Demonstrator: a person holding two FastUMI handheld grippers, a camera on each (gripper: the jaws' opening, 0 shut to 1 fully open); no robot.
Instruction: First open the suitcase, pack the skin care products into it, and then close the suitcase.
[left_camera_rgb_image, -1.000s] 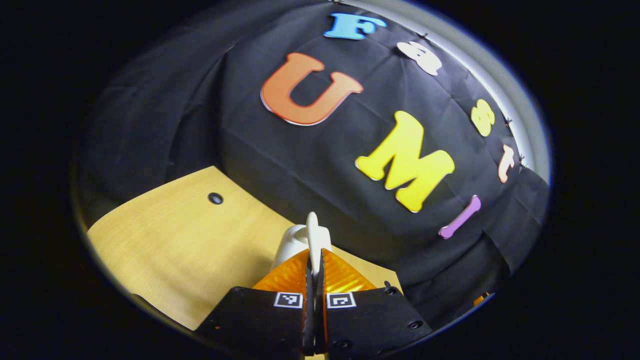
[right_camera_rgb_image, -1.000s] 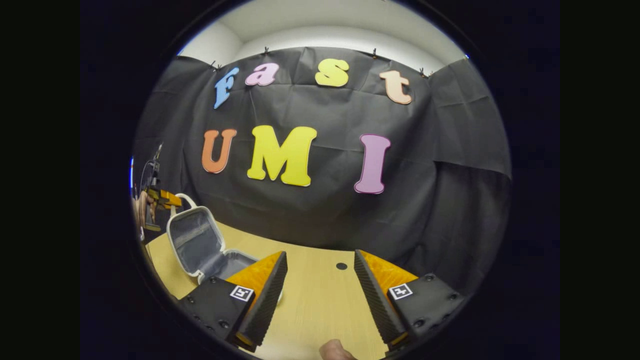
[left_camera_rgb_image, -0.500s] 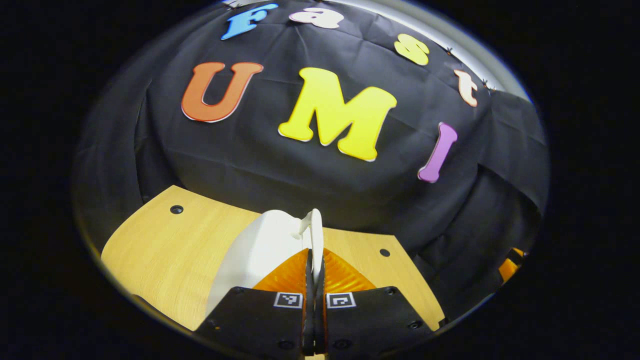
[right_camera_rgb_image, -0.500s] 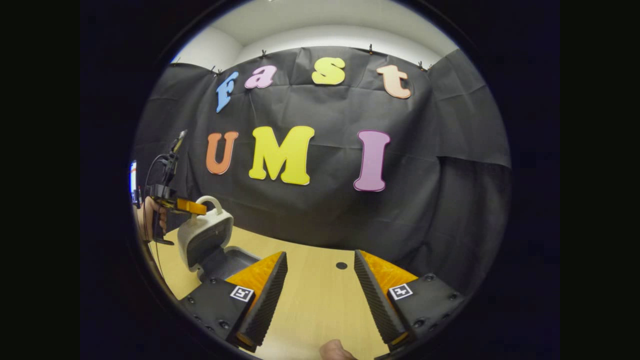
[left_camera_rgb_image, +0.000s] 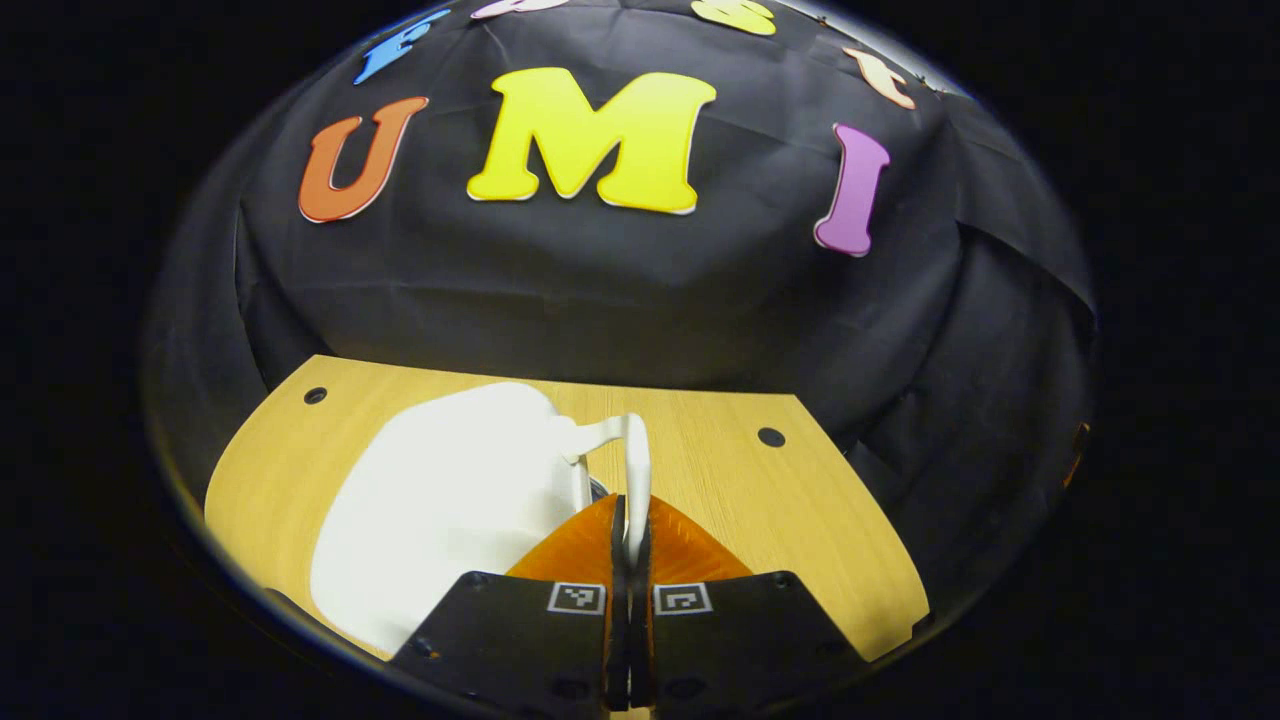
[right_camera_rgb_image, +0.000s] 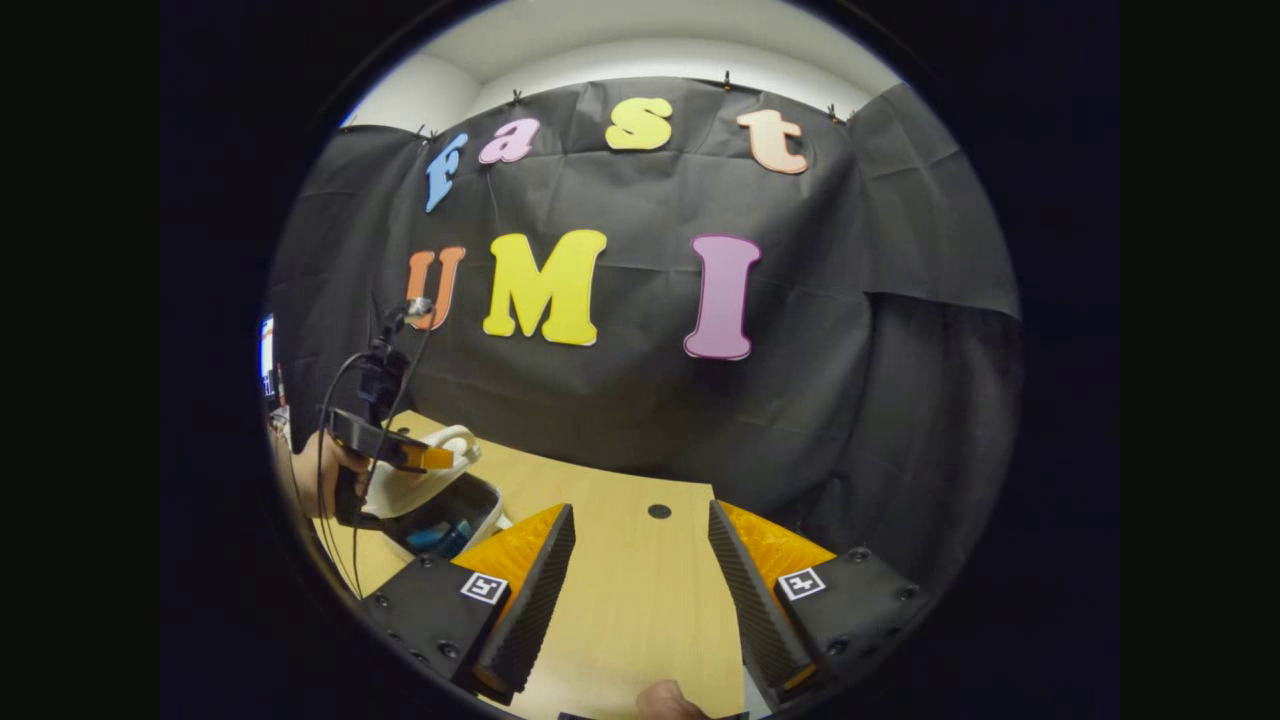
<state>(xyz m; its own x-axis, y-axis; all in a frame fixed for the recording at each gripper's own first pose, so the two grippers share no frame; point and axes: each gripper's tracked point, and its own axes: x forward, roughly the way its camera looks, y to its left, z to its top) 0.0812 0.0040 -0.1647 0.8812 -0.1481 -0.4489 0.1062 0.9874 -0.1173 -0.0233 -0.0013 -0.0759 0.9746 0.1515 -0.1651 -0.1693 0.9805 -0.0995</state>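
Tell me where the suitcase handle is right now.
In the left gripper view, the handle is pinched in the left gripper, just right of the white lid, above the wooden table.

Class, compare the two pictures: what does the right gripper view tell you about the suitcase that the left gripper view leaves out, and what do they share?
Right gripper view: the suitcase is partly open, blue items lie inside, and a hand holds the left gripper; the right gripper is open. Left gripper view: the fingers pinch the white handle from close by. Both: lid, wooden table.
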